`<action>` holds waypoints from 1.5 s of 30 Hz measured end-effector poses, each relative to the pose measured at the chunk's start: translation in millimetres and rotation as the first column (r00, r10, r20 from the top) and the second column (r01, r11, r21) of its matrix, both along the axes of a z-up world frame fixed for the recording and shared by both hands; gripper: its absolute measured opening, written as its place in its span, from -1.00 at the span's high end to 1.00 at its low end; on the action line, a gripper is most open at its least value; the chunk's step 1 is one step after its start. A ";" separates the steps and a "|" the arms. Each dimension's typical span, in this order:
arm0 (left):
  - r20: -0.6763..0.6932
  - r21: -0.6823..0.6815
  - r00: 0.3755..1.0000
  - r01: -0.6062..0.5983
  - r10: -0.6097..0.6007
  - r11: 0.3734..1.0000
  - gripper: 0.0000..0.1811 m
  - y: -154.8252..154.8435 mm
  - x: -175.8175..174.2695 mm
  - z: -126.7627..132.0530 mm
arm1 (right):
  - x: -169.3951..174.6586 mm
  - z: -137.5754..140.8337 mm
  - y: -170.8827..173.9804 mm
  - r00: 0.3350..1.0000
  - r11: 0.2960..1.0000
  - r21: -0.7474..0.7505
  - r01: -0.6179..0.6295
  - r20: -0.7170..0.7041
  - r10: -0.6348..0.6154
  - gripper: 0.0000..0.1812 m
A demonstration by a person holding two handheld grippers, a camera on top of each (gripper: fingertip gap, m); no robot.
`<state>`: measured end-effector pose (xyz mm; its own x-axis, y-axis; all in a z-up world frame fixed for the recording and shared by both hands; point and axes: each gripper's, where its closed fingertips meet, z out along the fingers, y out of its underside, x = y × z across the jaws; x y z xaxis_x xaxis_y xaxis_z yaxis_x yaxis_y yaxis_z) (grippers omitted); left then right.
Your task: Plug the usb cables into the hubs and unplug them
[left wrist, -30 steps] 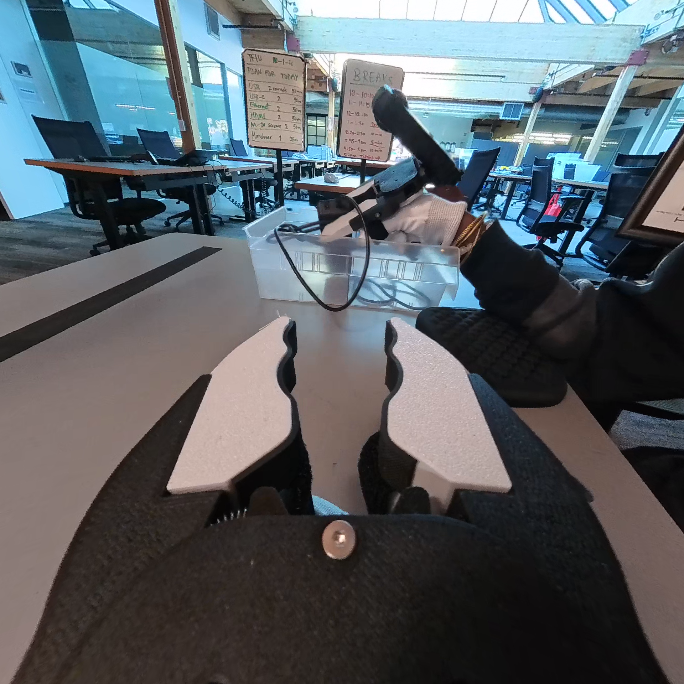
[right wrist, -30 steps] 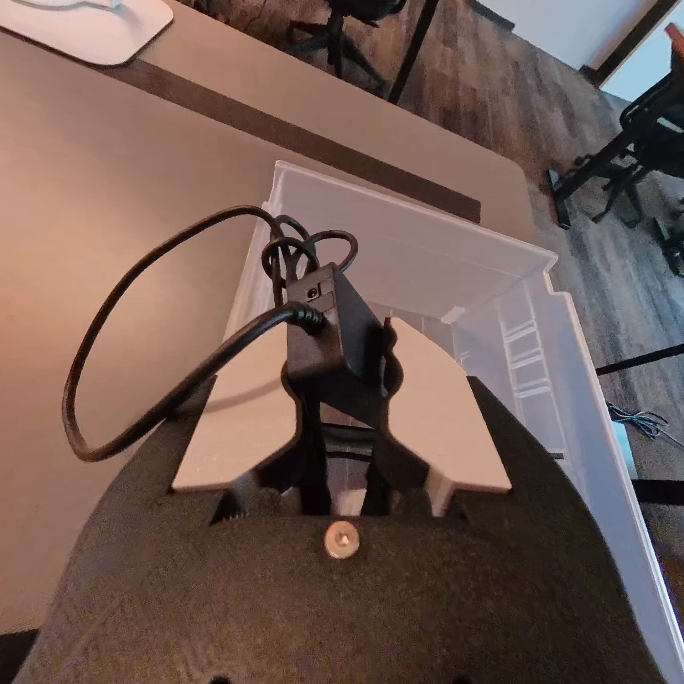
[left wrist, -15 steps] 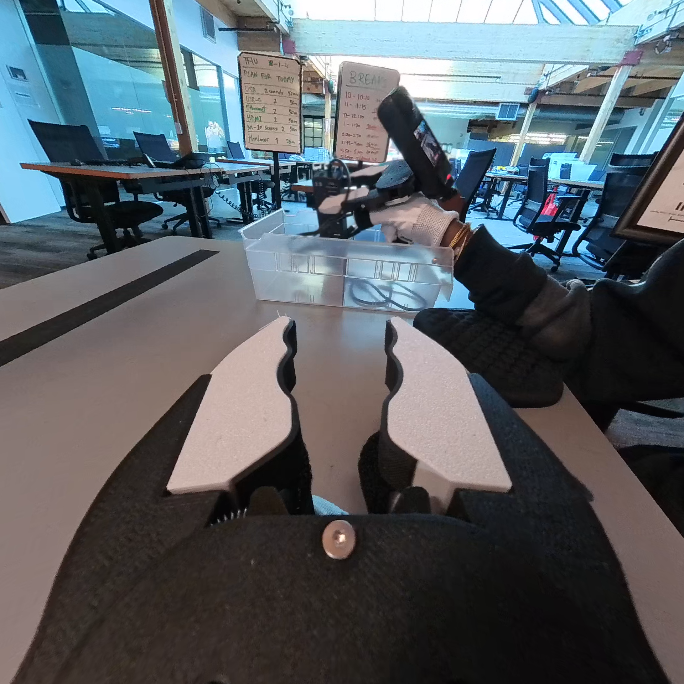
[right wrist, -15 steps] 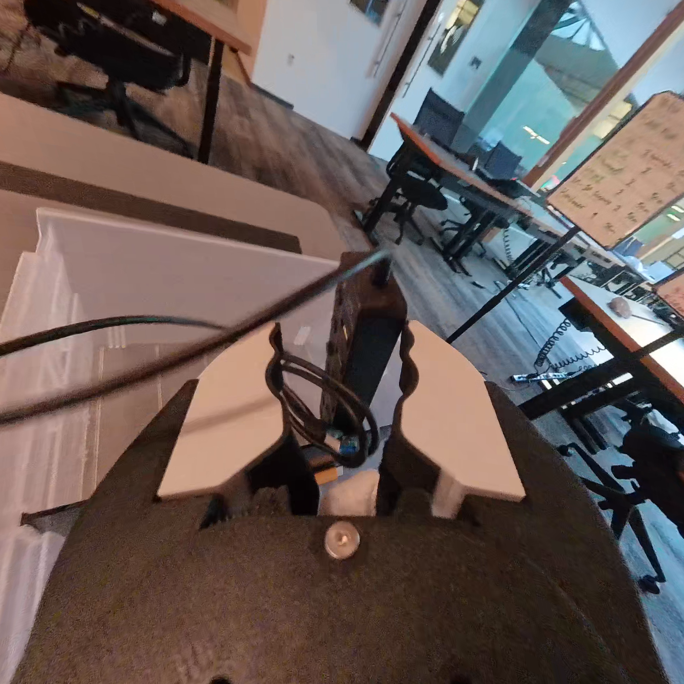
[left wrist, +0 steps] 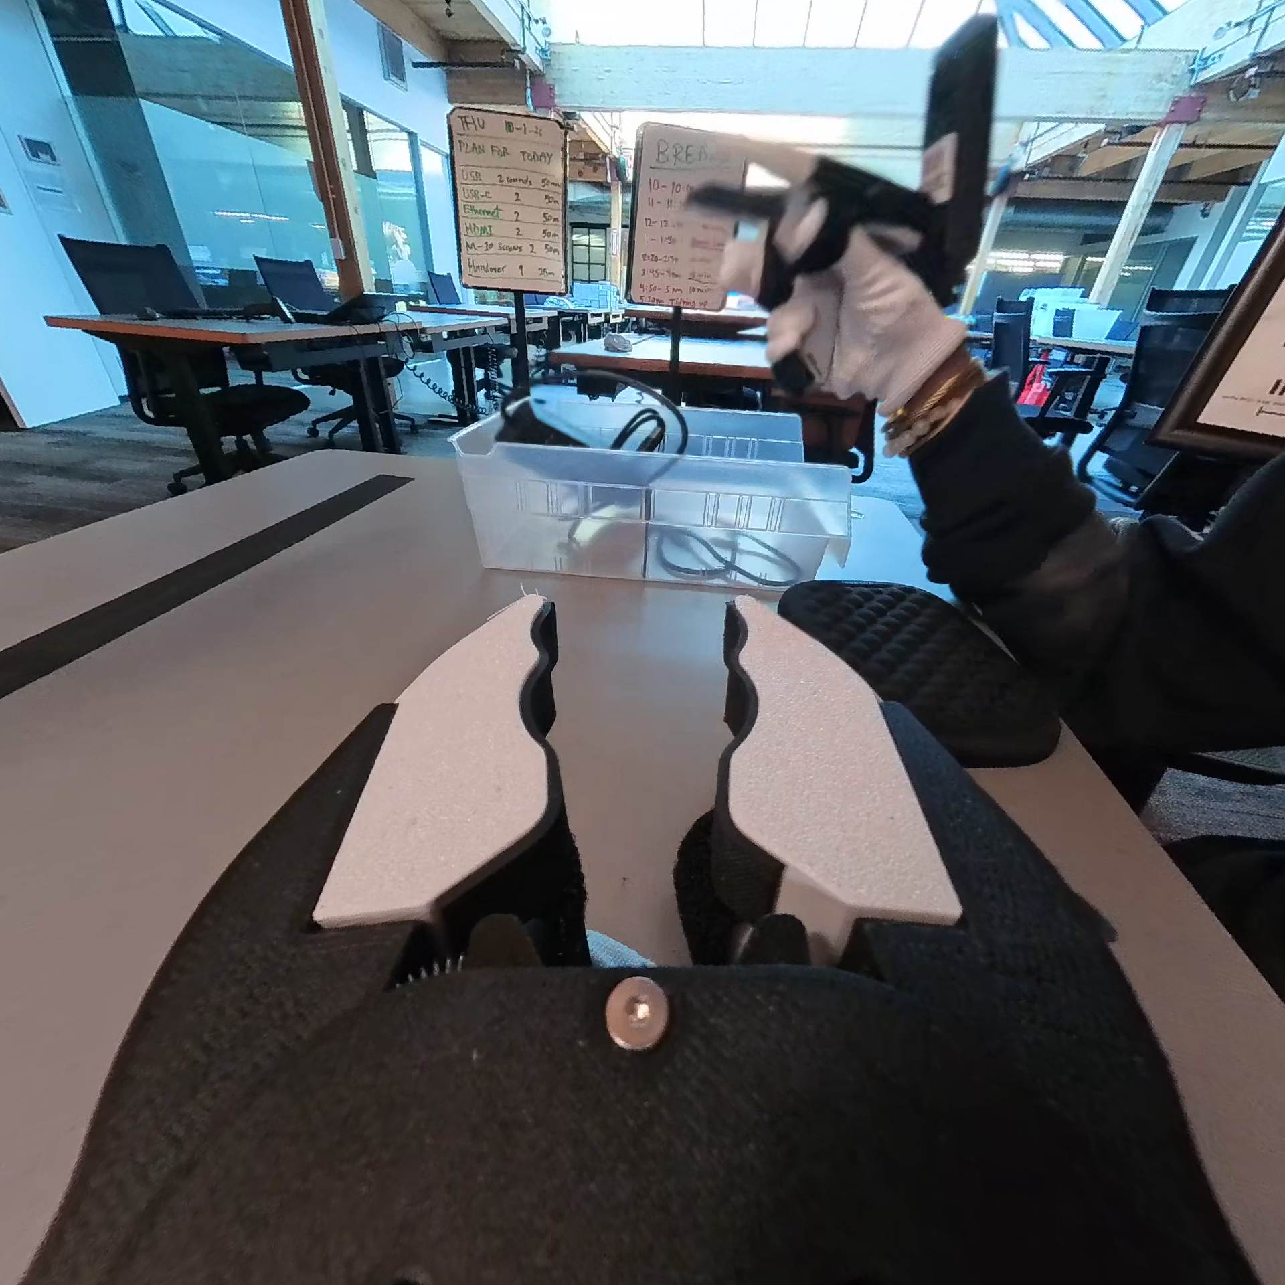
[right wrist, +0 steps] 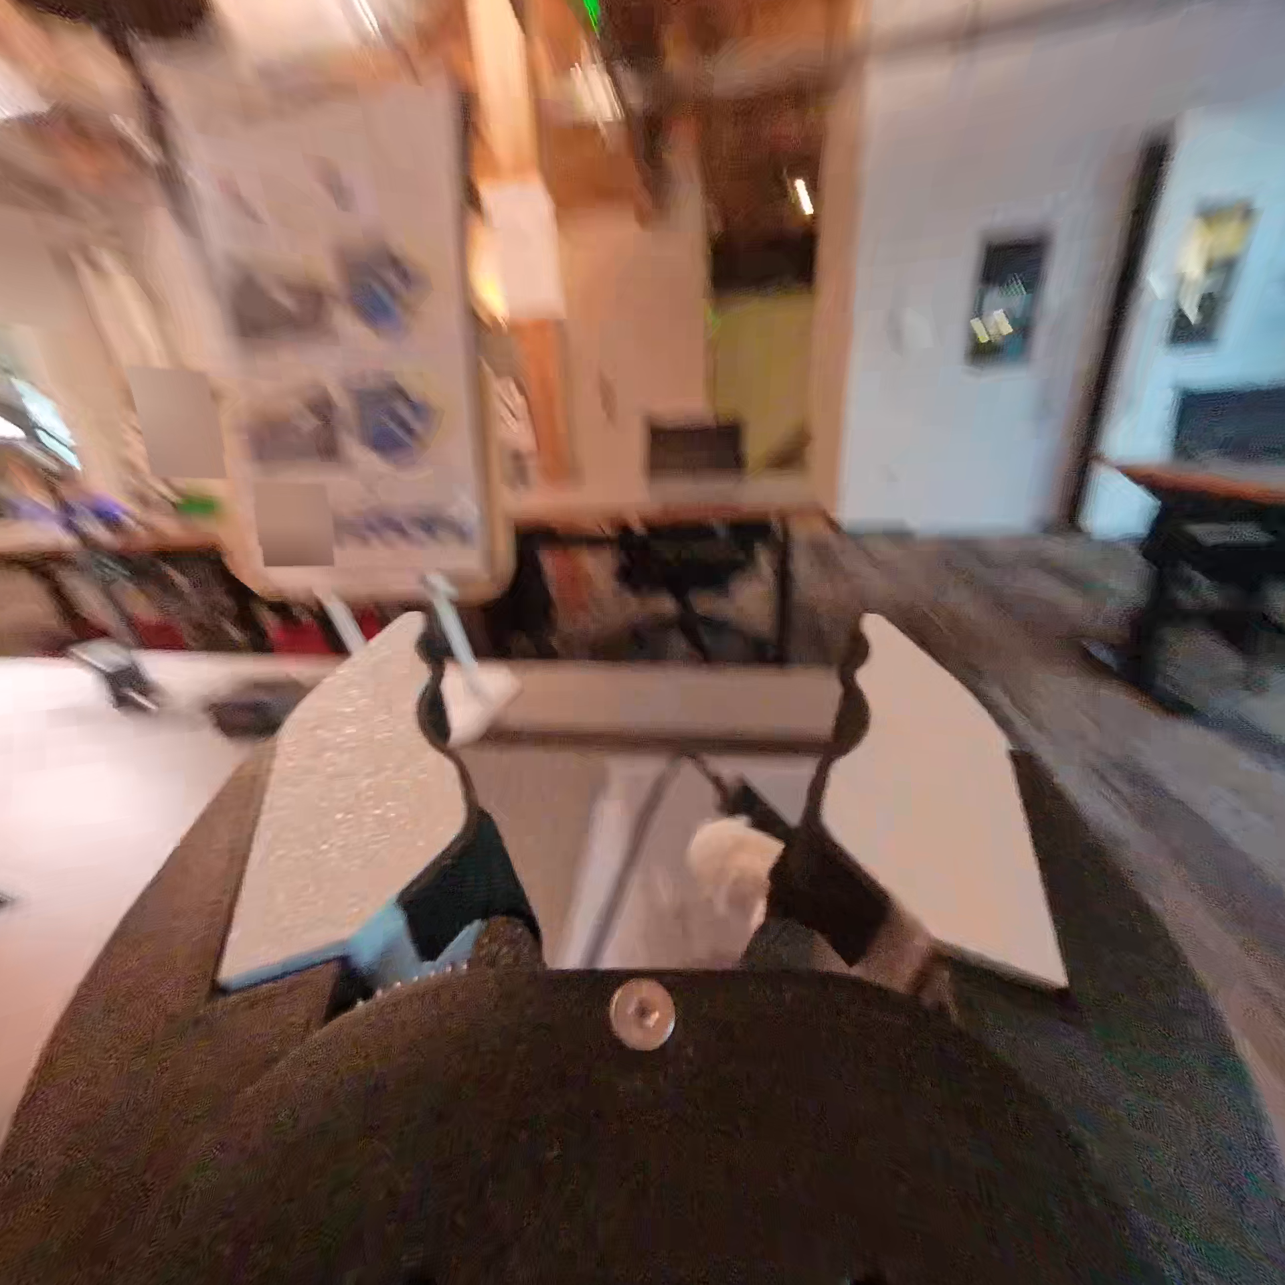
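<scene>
The hub (left wrist: 535, 424) and its cables (left wrist: 723, 560) lie in the clear bin (left wrist: 653, 500). Above the bin, my right gripper (right wrist: 643, 650) gapes wide, empty. My left gripper (left wrist: 638, 615) sits before the bin, half open, empty. Two whiteboards (left wrist: 511, 201) behind carry handwriting.

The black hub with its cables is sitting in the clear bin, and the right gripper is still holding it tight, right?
Not quite. The hub and cables are in the clear bin, but the right gripper is not holding it. The right wrist view shows its jaws wide apart with nothing between them, and the left wrist view shows it raised above the bin.
</scene>
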<state>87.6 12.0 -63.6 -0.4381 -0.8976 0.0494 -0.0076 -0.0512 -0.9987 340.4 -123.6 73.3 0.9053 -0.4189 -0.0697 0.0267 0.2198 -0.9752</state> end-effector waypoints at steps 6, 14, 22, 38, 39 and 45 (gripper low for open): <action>0.007 0.012 1.000 -0.003 0.003 1.000 0.49 0.0 -0.1 -0.4 | -103.0 76.3 -9.7 0.927 0.828 0.426 -0.365 0.247 0.281 -0.61; 0.108 0.074 0.994 -0.024 0.016 0.997 0.48 -1.7 -6.1 15.1 | -154.1 3.6 77.8 0.933 0.847 0.428 -0.315 0.305 0.193 -0.51; 0.255 0.160 0.967 -0.027 -0.015 0.987 0.42 -32.2 -46.0 80.0 | -182.0 -2.7 75.9 0.838 0.912 0.295 -0.285 0.539 0.088 -0.48; -0.624 0.706 0.172 -0.296 0.763 0.644 0.59 135.9 -369.7 9.7 | -189.3 -6.9 82.3 0.824 0.922 0.256 -0.291 0.557 0.105 -0.44; -0.648 0.720 0.103 -0.240 0.755 0.651 0.59 141.3 -380.7 -5.1 | -189.0 -7.2 82.5 0.824 0.922 0.255 -0.292 0.556 0.108 -0.43; -0.654 0.752 -0.109 0.016 0.749 0.659 0.59 168.6 -406.7 -53.7 | -186.7 -6.7 81.0 0.829 0.920 0.262 -0.293 0.548 0.108 -0.42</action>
<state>-319.0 180.5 -117.3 0.0822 -0.9160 -0.3926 -0.9926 -0.1106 0.0503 153.7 -42.6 66.5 0.9068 -0.2607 0.3313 0.4215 0.5734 -0.7025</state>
